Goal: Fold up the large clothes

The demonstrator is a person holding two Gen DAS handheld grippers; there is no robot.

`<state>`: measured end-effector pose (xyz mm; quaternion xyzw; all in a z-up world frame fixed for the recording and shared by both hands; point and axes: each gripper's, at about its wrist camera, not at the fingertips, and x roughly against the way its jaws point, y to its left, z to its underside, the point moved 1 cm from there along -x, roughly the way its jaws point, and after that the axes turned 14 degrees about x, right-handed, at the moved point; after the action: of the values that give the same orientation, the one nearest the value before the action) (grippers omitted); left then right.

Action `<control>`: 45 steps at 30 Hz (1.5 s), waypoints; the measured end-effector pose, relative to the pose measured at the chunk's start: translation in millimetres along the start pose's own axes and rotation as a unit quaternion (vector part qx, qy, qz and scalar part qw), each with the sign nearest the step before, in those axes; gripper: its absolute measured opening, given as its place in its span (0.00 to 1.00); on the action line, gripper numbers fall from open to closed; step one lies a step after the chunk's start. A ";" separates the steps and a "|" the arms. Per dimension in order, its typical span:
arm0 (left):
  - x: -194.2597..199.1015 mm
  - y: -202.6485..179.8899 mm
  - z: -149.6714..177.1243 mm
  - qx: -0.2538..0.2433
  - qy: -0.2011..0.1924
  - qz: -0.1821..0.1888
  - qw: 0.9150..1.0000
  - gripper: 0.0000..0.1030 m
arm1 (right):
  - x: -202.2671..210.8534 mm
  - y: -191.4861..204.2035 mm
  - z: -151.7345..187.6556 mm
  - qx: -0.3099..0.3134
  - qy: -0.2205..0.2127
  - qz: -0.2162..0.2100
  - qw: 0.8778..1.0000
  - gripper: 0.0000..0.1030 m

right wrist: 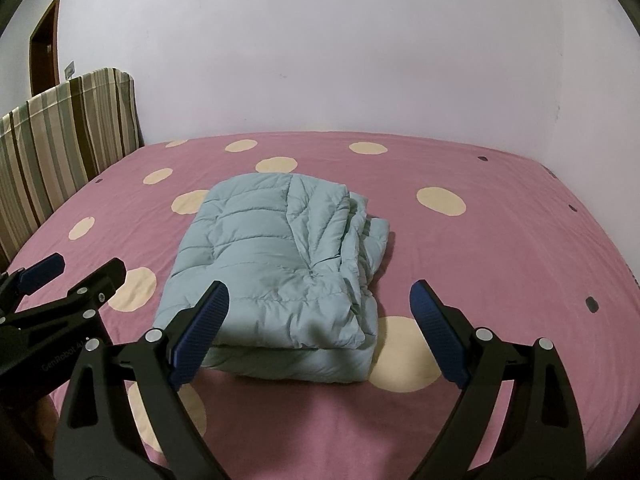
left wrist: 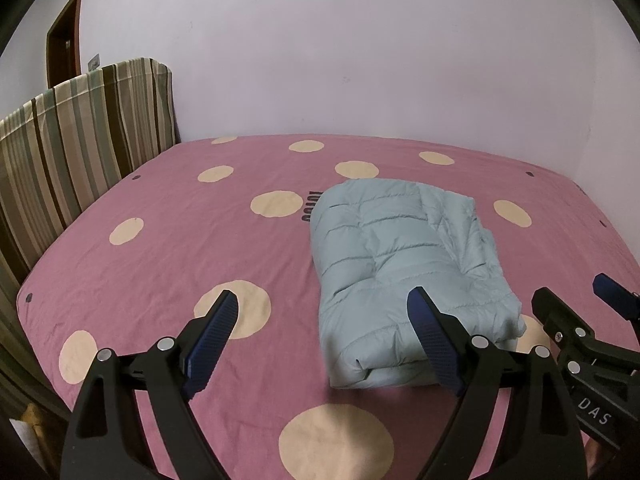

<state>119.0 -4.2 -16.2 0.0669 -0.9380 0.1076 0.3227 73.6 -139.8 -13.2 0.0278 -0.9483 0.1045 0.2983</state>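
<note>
Seemingly near the end of folding: pale blue quilted jacket (right wrist: 276, 276) lying as a compact folded bundle on the pink spotted bed (right wrist: 500, 264), stacked layers showing at the near edge, looser creased folds along its right side; left tool (left wrist: 324, 312) spread wide and empty above the bundle's left edge, right tool (right wrist: 320, 304) likewise released and empty above its near right corner, neither touching cloth. Next, judging by the loose right side, either a light press to tidy those layers or a plain withdrawal; striped cover (left wrist: 80, 128) at the left uninvolved.
</note>
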 end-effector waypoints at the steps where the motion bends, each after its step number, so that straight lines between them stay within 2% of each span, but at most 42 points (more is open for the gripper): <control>1: 0.0 0.3 0.4 0.001 0.000 0.001 1.000 0.83 | 0.0 0.1 0.0 0.000 0.000 0.000 1.000 0.89; 24: 3.2 4.3 5.2 0.004 0.011 0.000 1.000 0.83 | 0.2 3.8 0.4 0.004 0.000 0.000 1.000 0.89; 37: 9.1 5.4 4.9 0.007 0.000 -0.001 1.000 0.83 | 2.3 4.5 0.8 0.007 -0.002 -0.002 1.000 0.89; 45: 5.3 7.8 6.7 0.002 0.011 0.001 1.000 0.83 | 2.3 3.4 1.4 0.010 -0.001 -0.004 1.000 0.89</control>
<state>109.4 1.4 -19.3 0.0659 -0.9343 0.1105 0.3324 70.6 -136.8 -13.7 0.0348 -0.9472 0.1130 0.2979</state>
